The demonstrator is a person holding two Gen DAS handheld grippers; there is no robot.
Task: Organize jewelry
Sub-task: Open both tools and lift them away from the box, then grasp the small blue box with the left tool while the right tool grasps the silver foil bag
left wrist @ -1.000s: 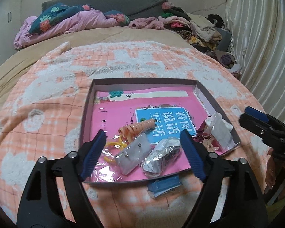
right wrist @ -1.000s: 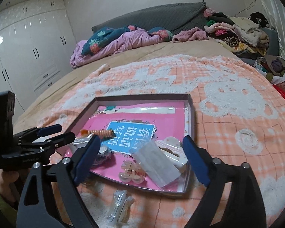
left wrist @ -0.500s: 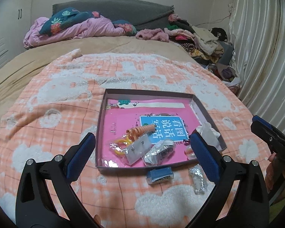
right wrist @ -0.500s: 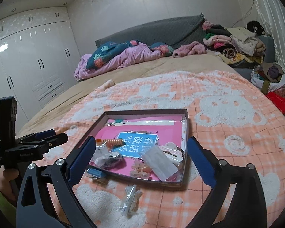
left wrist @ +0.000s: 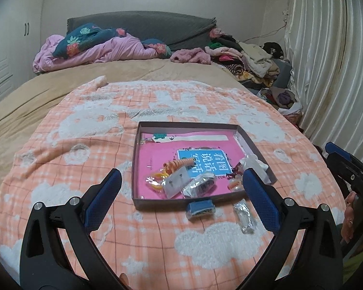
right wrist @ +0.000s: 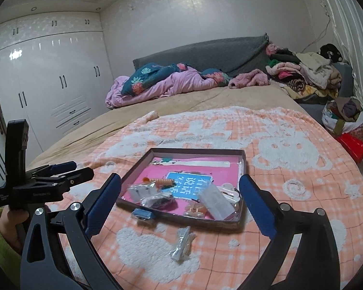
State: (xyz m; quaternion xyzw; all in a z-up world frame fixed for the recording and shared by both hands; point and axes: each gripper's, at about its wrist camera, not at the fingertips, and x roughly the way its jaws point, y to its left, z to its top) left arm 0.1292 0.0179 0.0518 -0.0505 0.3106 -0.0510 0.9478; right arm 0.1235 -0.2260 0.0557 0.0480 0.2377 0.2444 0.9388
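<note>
Both hand-held grippers pulled back from tray, jaws just been opening, nothing between. Left hand-held gripper (left wrist: 181, 193) spread wide; right hand-held gripper (right wrist: 180, 199) likewise. Tray (left wrist: 193, 126) of bagged jewelry frame centre, on bed blanket (left wrist: 84, 125). Blue packet (left wrist: 200, 207), clear packet (left wrist: 244, 218) just below tray.

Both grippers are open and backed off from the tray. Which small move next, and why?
Probably bring the right gripper down onto the clear packet, since it and the blue packet lie on the blanket outside the tray, and both grippers hold nothing.
</note>
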